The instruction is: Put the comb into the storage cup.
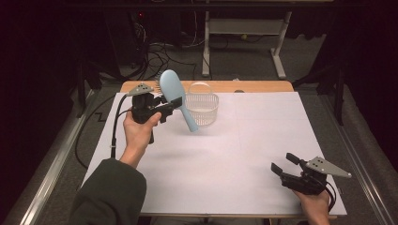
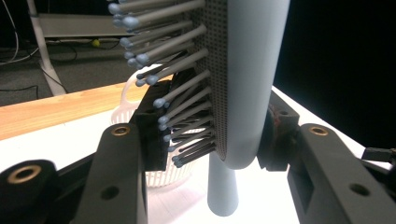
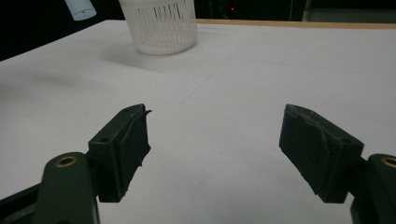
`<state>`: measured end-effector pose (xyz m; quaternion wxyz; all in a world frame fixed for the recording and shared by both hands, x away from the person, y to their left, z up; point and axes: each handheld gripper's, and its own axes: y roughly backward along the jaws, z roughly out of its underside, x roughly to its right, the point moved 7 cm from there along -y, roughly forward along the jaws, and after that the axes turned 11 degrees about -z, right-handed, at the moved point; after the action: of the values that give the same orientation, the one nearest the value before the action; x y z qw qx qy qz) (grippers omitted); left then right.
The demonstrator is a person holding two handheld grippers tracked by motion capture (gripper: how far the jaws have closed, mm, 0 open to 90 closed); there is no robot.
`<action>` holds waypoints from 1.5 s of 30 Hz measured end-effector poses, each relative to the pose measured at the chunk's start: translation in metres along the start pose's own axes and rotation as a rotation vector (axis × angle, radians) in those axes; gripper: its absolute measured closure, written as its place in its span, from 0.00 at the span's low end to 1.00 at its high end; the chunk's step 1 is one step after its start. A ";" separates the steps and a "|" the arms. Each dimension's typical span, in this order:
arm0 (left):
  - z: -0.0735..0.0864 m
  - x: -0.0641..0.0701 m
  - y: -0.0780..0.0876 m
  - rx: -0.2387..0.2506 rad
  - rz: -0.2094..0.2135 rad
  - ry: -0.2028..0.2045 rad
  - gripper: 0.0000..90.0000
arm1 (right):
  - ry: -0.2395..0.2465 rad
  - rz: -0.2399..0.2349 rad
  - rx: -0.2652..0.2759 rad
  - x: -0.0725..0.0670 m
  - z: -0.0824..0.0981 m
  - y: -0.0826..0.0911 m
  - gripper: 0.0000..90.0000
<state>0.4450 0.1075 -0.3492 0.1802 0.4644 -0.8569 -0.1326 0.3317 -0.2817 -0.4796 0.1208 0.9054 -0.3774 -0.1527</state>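
Observation:
A pale blue hairbrush (image 1: 174, 95) hangs in the air at the back left of the table, head up and handle slanting down toward a white plastic basket (image 1: 202, 108). My left gripper (image 1: 171, 104) is shut on the brush where head meets handle. In the left gripper view the brush head (image 2: 247, 79) sits between the two jaws, bristles (image 2: 173, 70) pointing left, with the basket (image 2: 163, 175) behind and below. My right gripper (image 1: 285, 164) rests low near the front right corner, open with nothing between its fingers (image 3: 126, 144). The right gripper view has the basket (image 3: 161, 25) far off and the handle tip (image 3: 80, 8) above it.
White paper (image 1: 244, 154) covers the wooden table (image 1: 263, 86). Beyond the far edge stand metal desk legs (image 1: 279, 51) and loose cables (image 1: 159, 54) on the floor. A cable (image 1: 115, 126) trails from the left gripper.

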 end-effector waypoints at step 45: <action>-0.032 -0.011 -0.040 0.005 -0.054 0.040 0.60 | -0.003 -0.005 0.001 0.000 0.000 0.000 0.28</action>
<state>0.4937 0.0934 -0.3384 0.1924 0.4904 -0.8407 -0.1257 0.3317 -0.2820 -0.4798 0.1195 0.9062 -0.3752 -0.1540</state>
